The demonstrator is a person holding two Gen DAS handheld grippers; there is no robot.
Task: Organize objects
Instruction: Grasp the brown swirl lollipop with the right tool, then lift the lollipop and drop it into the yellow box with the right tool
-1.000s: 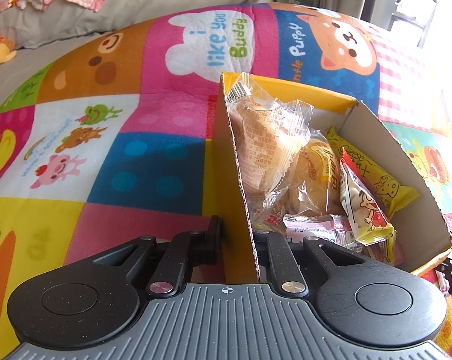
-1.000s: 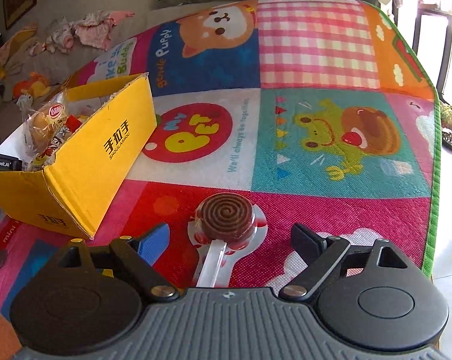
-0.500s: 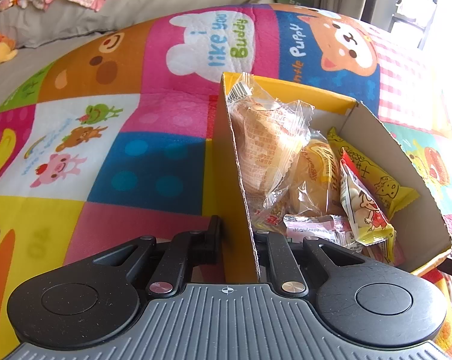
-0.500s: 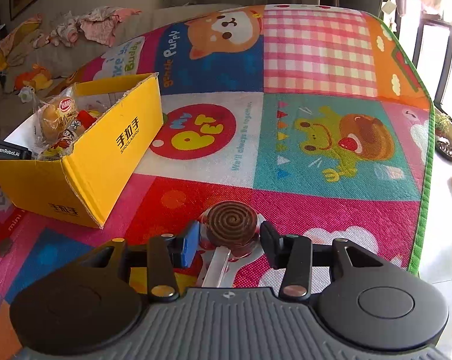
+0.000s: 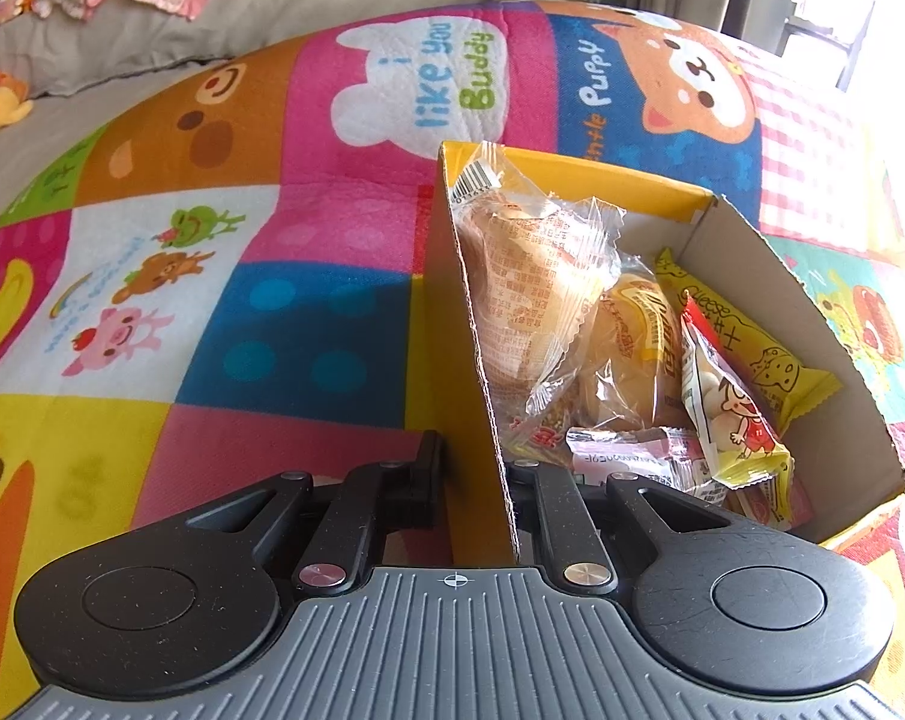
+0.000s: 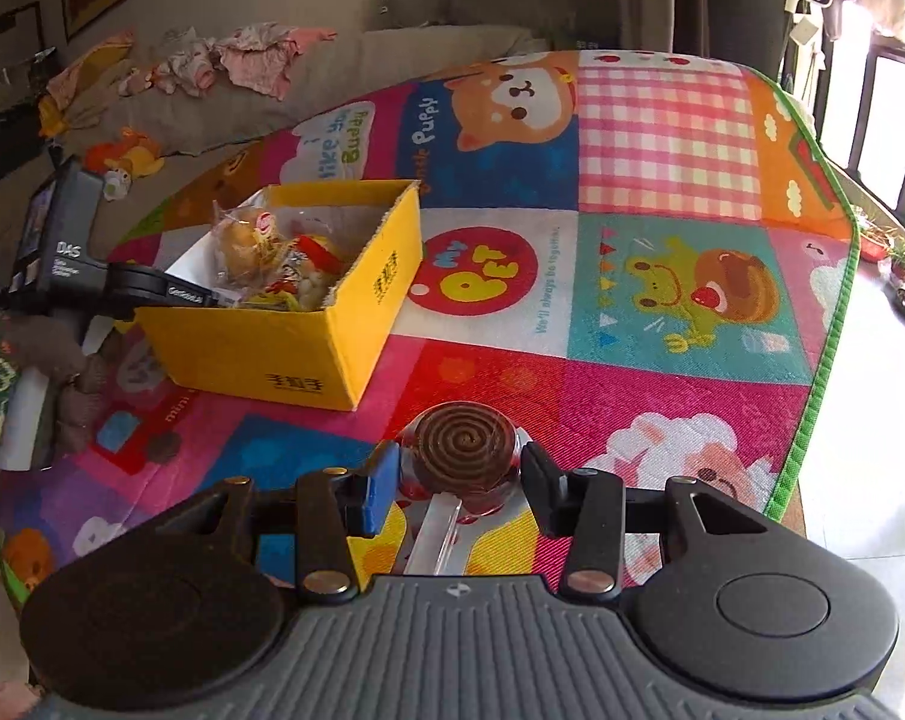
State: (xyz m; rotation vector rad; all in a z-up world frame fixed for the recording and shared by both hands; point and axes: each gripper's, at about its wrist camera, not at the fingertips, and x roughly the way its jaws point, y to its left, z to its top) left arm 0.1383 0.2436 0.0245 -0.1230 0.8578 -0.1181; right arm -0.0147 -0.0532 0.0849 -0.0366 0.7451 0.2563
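My own housing covers the lower end of the lollipop (image 6: 463, 450) stick, so I cannot see where it ends. In the yellow box (image 5: 458, 324), the bread packets (image 5: 530, 294) bury the smaller wrappers beneath them, and the near wall gripped in my left jaws hides the box floor on that side. The play mat (image 6: 662, 138) runs off the left wrist view's right edge into window glare, and the clothes (image 6: 242, 57) on the sofa (image 6: 392, 60) are too blurred to tell apart.
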